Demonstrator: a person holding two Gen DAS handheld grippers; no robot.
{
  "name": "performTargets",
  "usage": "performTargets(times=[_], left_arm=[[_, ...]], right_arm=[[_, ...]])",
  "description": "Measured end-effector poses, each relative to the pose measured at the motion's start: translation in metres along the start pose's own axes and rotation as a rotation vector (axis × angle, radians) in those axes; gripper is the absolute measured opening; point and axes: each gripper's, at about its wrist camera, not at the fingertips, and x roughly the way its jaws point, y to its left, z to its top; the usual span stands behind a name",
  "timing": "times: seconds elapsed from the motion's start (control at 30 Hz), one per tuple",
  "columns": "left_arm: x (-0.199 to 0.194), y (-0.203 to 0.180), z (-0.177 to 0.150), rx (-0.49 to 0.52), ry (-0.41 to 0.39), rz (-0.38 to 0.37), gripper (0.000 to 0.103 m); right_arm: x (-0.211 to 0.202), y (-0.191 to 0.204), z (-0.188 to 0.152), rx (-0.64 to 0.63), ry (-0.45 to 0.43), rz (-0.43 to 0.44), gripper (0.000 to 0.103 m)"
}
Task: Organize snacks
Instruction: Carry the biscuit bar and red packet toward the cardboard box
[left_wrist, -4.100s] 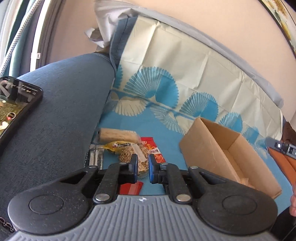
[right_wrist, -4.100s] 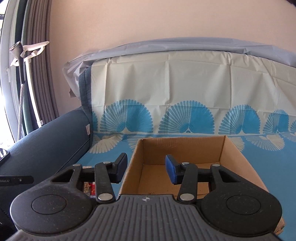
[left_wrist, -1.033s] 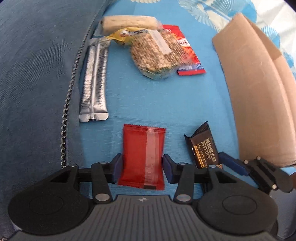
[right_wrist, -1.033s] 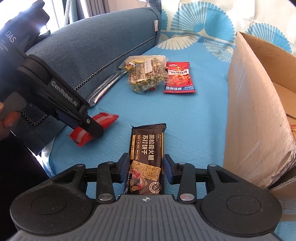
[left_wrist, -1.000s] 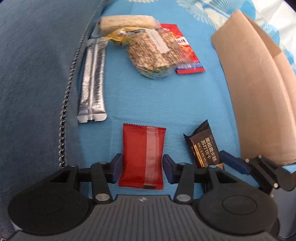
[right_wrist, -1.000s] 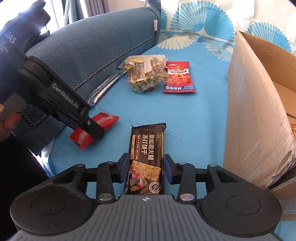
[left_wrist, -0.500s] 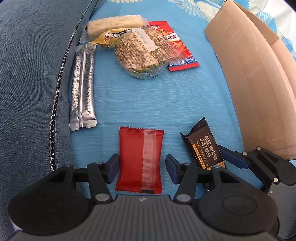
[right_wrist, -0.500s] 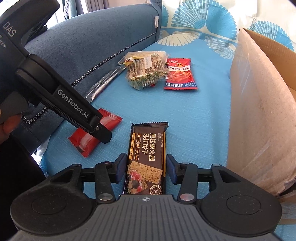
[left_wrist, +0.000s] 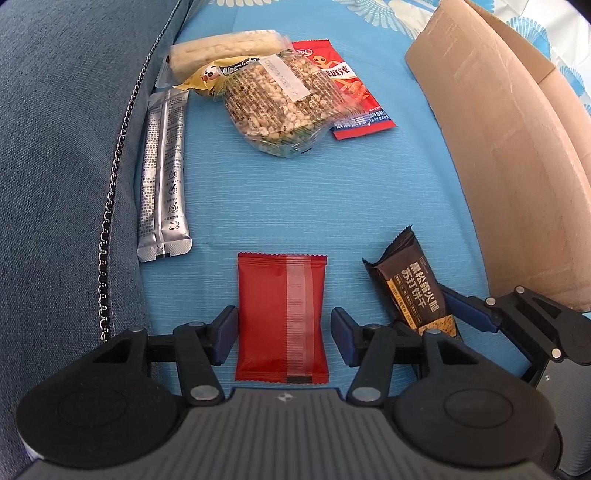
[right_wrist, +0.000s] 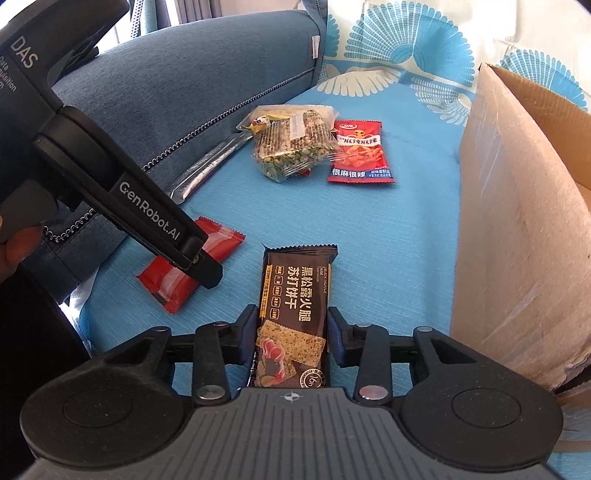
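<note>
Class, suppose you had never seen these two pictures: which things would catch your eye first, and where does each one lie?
First the two packets framed by open grippers on the blue cloth: a plain red packet between the left gripper fingers, and a dark cracker packet between those of the right gripper. Beyond them a small pile of snacks lies near the sofa arm, and a cardboard box stands to the right.

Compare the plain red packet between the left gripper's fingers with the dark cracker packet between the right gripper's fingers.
The red packet is plain, short and broad; the dark cracker packet is printed with gold text and a cracker picture, and is longer and narrower. The left gripper leaves gaps beside the red packet; the right gripper sits close against the dark one. Both lie flat on the blue cloth, sealed.
</note>
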Motion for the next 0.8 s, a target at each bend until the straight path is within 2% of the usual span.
performTargets(times=[0.47, 0.63, 0.8], left_arm=[[0.0, -0.001, 0.0, 0.016, -0.003, 0.011, 0.058], [-0.002, -0.002, 0.0, 0.025, -0.019, 0.012, 0.048], [-0.01, -0.003, -0.004, 0.028, -0.055, -0.006, 0.046]], right_arm=[[-0.011, -0.001, 0.002, 0.001, -0.059, -0.002, 0.041], [-0.022, 0.002, 0.001, -0.018, -0.111, 0.003, 0.041], [-0.035, 0.008, -0.001, -0.053, -0.169, 0.003, 0.041]])
